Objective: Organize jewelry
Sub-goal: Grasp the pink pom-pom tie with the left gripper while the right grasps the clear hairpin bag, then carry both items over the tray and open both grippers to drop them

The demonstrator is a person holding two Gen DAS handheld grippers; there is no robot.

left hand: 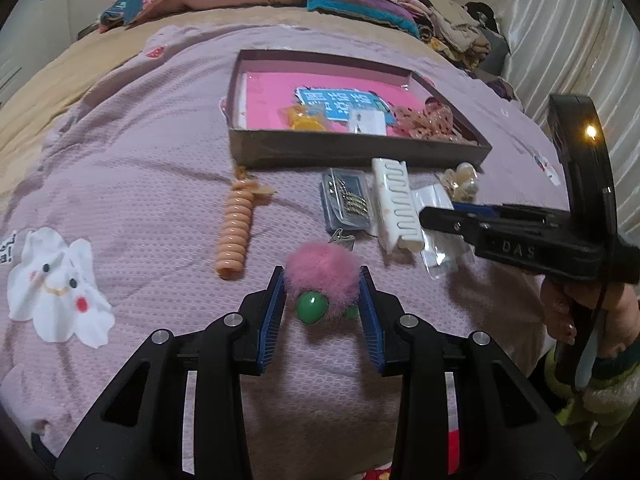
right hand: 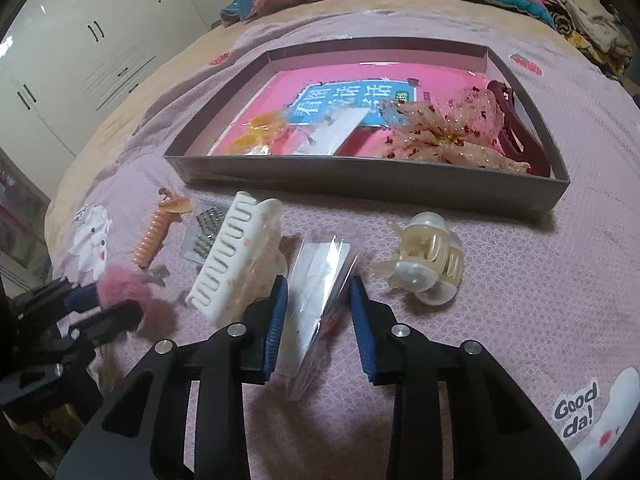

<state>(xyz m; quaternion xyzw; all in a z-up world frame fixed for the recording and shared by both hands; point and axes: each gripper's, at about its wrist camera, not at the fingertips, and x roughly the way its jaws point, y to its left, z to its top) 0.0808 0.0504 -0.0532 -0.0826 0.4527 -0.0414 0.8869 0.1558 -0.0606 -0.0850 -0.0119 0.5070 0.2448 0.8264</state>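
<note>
A: Scene?
B: Bed (left hand: 140,140) with a pink textured cover. Landmark is the grey tray (right hand: 360,188) on it. Inside the tray: a pink book (right hand: 288,80), yellow hair ties (right hand: 250,136) at its near left, a sheer beige bow (right hand: 448,136) and a dark red claw clip (right hand: 516,128) at its right end.

A: Outside the tray?
B: All on the cover just in front of its near wall. White claw clip (right hand: 236,264) in front of the middle, pearl-beige claw clip (right hand: 432,268) toward the right corner, orange coil hair tie (left hand: 234,232) toward the left corner, a small packet of metal pins (left hand: 348,200) between coil and white clip.

A: Left gripper (left hand: 322,276)?
B: Fingers clenched on a pink pompom hair tie (left hand: 320,272) with green beads, further out from the tray than the packet.

A: Right gripper (right hand: 318,300)?
B: Fingers pressed on a clear plastic sachet (right hand: 320,280) standing on edge between them, between the two claw clips.
</note>
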